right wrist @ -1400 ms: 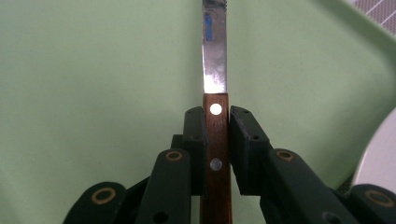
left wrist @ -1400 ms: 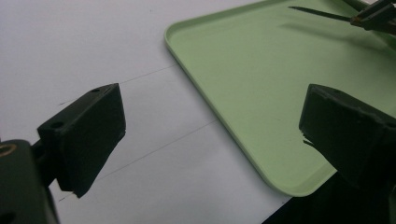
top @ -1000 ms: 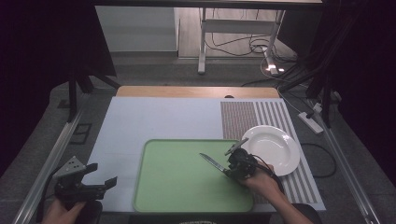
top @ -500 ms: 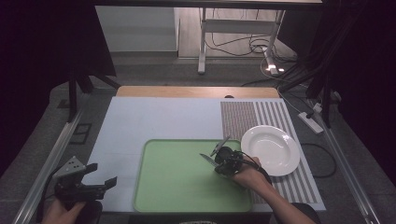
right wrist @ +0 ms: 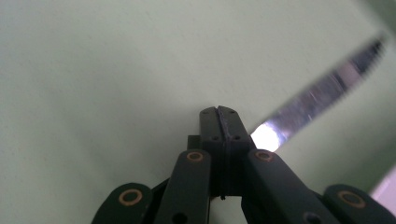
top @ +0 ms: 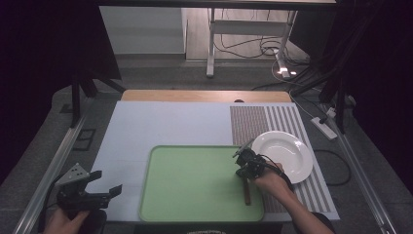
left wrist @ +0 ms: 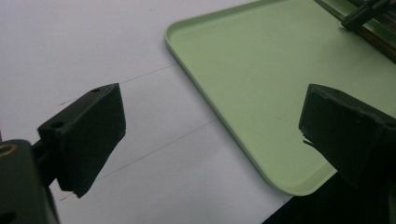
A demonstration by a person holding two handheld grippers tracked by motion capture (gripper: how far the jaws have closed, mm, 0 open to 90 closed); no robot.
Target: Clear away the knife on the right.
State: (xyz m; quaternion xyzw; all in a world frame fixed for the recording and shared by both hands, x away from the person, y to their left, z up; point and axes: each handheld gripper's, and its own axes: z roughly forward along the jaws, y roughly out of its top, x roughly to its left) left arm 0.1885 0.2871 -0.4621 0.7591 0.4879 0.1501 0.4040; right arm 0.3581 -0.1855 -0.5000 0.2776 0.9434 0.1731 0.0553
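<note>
A knife with a brown handle and a serrated blade lies lengthwise over the right side of the green tray. My right gripper sits at the blade's base. In the right gripper view its jaws are pressed together, and the blade runs out from beside them to the upper right over the tray. My left gripper is held open off the table's front left corner. Nothing is between its fingers, which frame the tray's near corner.
A white plate rests on the striped mat just right of the tray. A pale blue cloth covers the tabletop, with metal rails along both sides. Cables and a power strip lie on the floor beyond.
My right gripper has moved left from the plate onto the tray and turned, swinging the knife so its handle points toward me. The left gripper has stayed put.
</note>
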